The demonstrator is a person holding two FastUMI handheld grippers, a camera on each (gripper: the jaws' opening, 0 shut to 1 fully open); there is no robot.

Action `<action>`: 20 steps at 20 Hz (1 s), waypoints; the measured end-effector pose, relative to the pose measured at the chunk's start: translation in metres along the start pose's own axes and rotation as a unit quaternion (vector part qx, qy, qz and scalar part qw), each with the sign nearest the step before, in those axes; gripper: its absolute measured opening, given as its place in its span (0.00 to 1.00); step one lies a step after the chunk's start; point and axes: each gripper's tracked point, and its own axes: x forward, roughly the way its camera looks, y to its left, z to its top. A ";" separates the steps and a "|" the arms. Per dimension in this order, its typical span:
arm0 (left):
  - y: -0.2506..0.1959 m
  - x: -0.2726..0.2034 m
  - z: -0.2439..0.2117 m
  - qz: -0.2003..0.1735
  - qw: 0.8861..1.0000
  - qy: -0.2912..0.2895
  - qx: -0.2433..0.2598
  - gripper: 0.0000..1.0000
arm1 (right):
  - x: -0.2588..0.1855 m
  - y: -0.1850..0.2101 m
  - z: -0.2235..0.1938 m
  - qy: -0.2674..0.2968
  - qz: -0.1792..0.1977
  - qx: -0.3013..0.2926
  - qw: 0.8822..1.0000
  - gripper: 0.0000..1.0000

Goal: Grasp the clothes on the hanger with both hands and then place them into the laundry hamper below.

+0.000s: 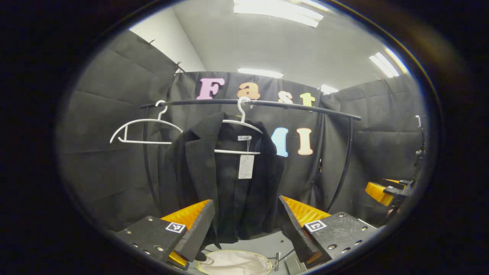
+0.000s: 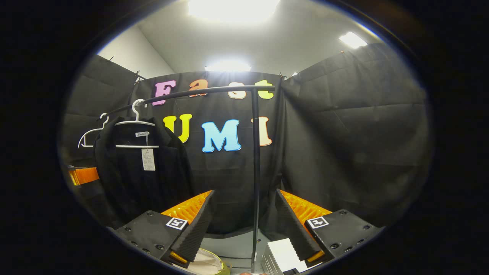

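Observation:
A black jacket (image 1: 225,179) with a white paper tag hangs on a white hanger (image 1: 241,126) from a black rail (image 1: 267,104). My left gripper (image 1: 246,219) faces the jacket's lower half, open, with nothing between its fingers. Under it lies the laundry hamper (image 1: 235,263), a pale bag with a yellow rim. In the right gripper view the jacket (image 2: 141,172) hangs at the left and the hamper (image 2: 208,262) shows at the bottom. My right gripper (image 2: 244,217) stands open, framing the rail's upright post (image 2: 255,172), well right of the jacket. The right gripper (image 1: 386,191) also shows at the far right of the left gripper view.
An empty white hanger (image 1: 143,130) hangs on the rail left of the jacket. A white box (image 2: 282,254) sits on the floor by the post's foot. Black cloth walls enclose the booth on all sides.

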 end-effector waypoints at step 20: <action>0.070 0.012 0.030 0.100 0.995 -0.012 -0.024 0.98 | 0.061 0.115 0.031 0.009 0.134 0.006 0.991 0.93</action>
